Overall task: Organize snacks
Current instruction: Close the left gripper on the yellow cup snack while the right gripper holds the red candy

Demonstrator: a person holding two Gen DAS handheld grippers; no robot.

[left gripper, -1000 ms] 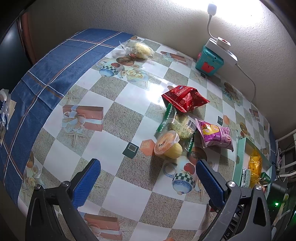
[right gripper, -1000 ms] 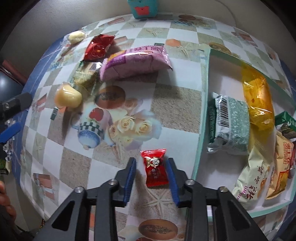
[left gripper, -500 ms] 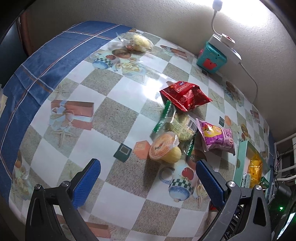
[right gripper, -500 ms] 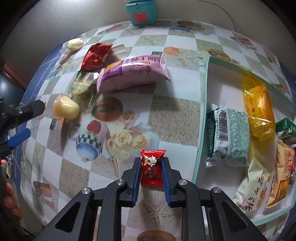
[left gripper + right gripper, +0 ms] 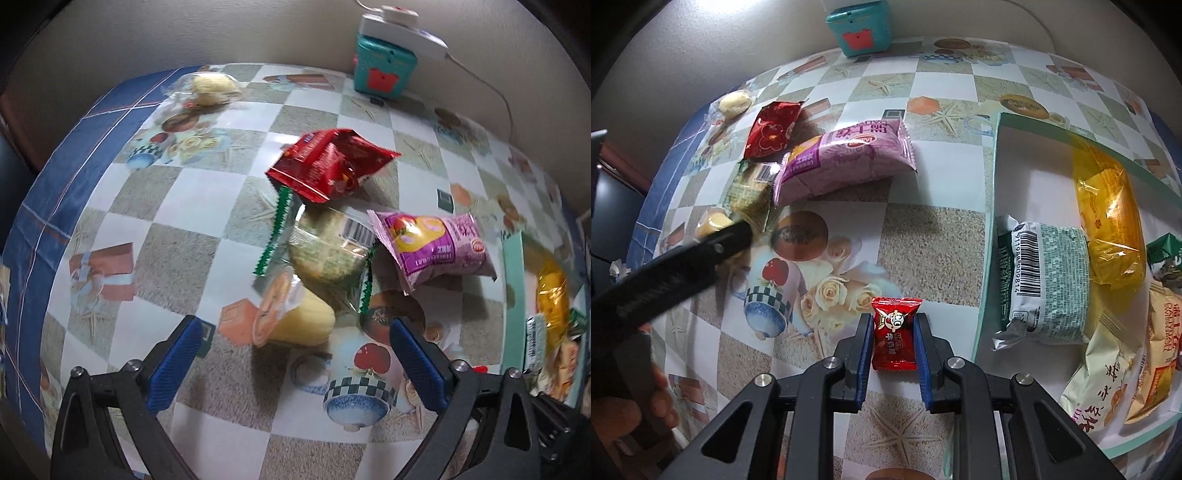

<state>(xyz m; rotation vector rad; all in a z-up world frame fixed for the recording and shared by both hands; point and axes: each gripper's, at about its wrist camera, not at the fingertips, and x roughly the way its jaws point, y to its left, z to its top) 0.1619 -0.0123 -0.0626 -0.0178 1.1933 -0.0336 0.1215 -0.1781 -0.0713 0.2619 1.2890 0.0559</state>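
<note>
My right gripper (image 5: 893, 332) is shut on a small red candy packet (image 5: 894, 338), held just left of the green tray (image 5: 988, 236). My left gripper (image 5: 295, 354) is open and empty, low over the table, with a yellow jelly cup (image 5: 291, 319) lying on its side just ahead between the fingers. Behind the cup lie a green-edged clear cookie pack (image 5: 325, 251), a red snack bag (image 5: 328, 164) and a purple snack bag (image 5: 436, 251). The left gripper's arm (image 5: 665, 280) crosses the right wrist view.
The tray holds a yellow bag (image 5: 1108, 214), a green-white packet (image 5: 1049, 280) and cream packets (image 5: 1126, 369). A wrapped yellow bun (image 5: 212, 86) lies far left. A teal box (image 5: 384, 70) with a white power strip (image 5: 402, 27) stands by the wall.
My right gripper closed on the red candy and lifted it slightly. My left gripper moved forward and right toward the jelly cup and the snack pile.
</note>
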